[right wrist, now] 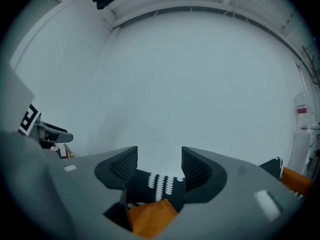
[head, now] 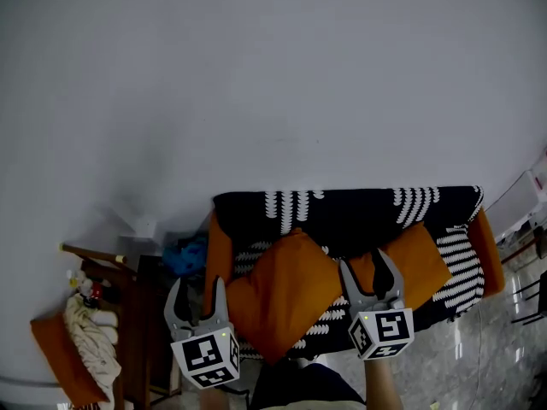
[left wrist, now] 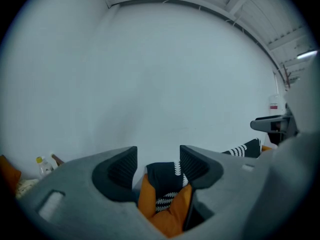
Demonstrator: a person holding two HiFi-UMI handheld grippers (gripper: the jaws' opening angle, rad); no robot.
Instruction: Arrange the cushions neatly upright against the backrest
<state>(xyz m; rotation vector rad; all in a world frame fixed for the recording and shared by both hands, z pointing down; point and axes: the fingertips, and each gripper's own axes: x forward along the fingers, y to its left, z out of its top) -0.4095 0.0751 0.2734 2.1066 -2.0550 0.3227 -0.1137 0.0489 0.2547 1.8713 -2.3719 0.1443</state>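
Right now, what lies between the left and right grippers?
In the head view, the large orange cushion sits between the left gripper and the right gripper, tilted on the patterned sofa. Both grippers' jaws stand open, holding nothing.

The cushions [head: 282,293] are orange, the sofa [head: 359,216] black with white chevron bands.

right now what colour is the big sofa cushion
The big cushion is plain orange; clearest in head view.
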